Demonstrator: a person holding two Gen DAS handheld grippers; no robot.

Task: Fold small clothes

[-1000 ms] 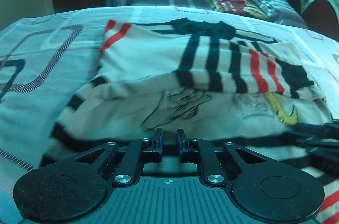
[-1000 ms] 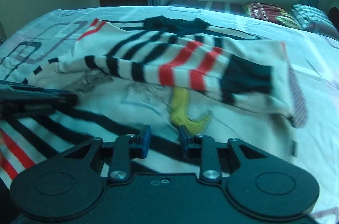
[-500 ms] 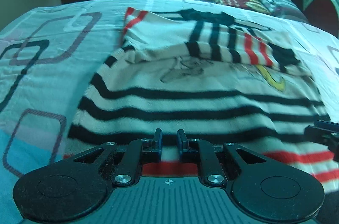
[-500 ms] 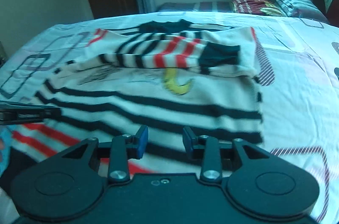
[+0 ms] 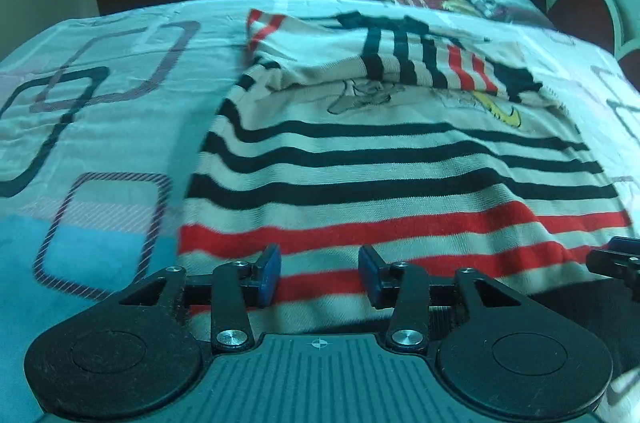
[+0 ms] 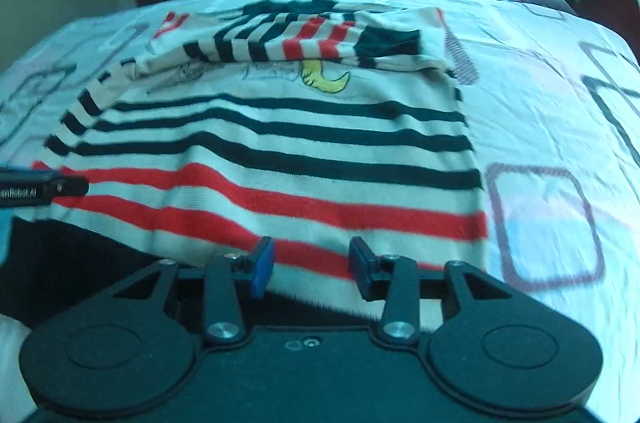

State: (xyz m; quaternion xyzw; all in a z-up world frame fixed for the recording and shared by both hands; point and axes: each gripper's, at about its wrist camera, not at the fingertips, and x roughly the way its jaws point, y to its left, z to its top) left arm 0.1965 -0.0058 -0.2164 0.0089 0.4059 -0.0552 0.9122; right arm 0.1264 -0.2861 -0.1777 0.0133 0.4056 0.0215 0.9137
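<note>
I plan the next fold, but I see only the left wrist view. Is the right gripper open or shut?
Observer: Open. The right gripper has its blue pads apart over the near red stripes of the sweater, with nothing clamped.
Operator: My view hides the near right corner of the sweater. How does it lie?
Observer: The corner lies flat on the bedsheet, not curled.
Operator: Where does the folded sleeve end?
Observer: Its dark cuff stops just short of the right edge.

sweater point(image 6: 280, 159) print half hidden, hem shadowed
</note>
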